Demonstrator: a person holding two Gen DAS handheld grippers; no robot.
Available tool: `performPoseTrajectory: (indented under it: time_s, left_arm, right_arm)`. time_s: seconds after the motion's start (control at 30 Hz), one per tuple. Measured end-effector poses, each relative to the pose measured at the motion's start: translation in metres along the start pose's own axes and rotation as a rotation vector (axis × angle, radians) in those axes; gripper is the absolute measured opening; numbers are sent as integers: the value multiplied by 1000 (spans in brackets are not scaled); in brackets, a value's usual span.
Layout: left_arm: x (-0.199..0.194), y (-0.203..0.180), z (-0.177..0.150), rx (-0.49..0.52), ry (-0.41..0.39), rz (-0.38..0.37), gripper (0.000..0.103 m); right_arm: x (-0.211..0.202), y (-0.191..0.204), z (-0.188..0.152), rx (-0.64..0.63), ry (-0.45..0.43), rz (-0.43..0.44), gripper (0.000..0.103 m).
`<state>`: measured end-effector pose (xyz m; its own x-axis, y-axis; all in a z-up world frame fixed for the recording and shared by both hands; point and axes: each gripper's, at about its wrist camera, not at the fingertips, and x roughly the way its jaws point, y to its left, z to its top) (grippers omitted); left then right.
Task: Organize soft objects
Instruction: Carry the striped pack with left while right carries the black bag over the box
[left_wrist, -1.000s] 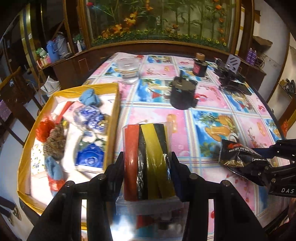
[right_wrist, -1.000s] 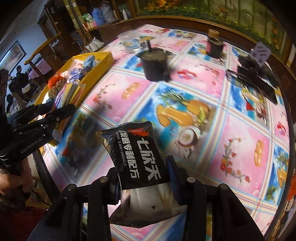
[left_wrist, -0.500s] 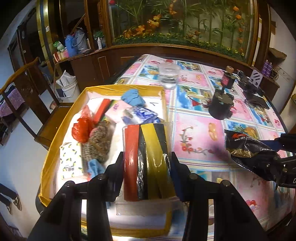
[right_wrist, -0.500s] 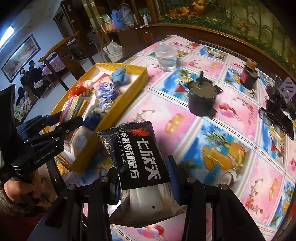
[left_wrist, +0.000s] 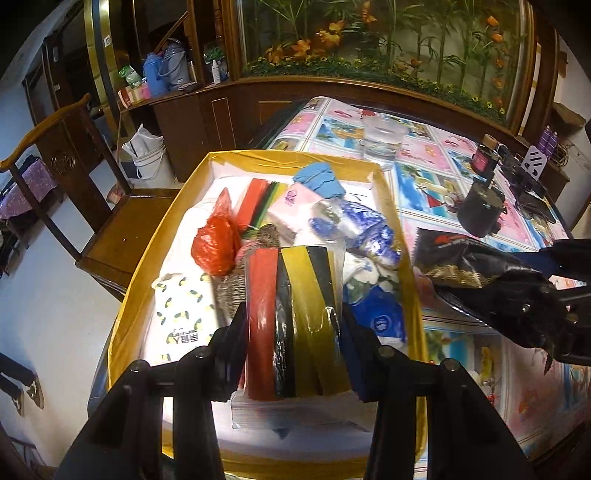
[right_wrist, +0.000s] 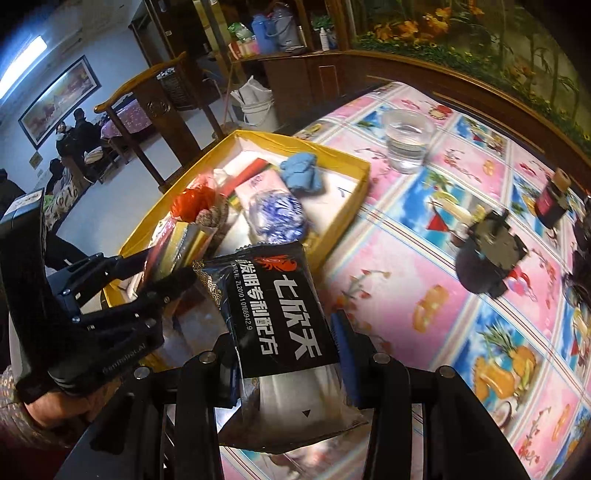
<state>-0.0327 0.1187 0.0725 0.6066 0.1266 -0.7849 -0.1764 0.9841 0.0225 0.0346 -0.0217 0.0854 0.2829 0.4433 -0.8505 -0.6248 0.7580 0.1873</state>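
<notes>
Your left gripper (left_wrist: 293, 328) is clamped on a clear-wrapped pack of red, black and yellow strips (left_wrist: 295, 321), jaws partly closed against its two sides, and it hangs over the near end of the yellow box (left_wrist: 413, 280). Your right gripper (right_wrist: 284, 350) pinches a black foil packet (right_wrist: 280, 314) the same way, at the box's right wall and over the near edge of the flowered tabletop (right_wrist: 424, 288). Beyond the strips the box is already crowded: a lemon-print tissue pack (left_wrist: 184, 314) at the near left, a red plastic bag (left_wrist: 216, 243), a blue-and-white wrapped bundle (left_wrist: 364, 229) against the right wall, and a blue cloth wad (left_wrist: 319, 181) in the far right corner. The two grippers sit close together, so they could knock one another if both go down at once. The foil looks slippery and may slide out, and a packet dropped on the heap near the wall could tip out over it. Farther along the tabletop, the cup of water (right_wrist: 408, 146) stands near the box's far corner; a wide swing could spill it.
</notes>
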Motion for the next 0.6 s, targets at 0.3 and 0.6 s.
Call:
performPoseTrajectory:
  time_s: [0.3, 0.6]
  left_arm:
    - [12, 27, -2, -27, 20, 19, 45]
    - [20, 39, -6, -37, 32, 28, 45]
  right_arm:
    - [46, 24, 25, -20, 41, -9, 45]
    - [78, 37, 43, -27, 53, -27, 45]
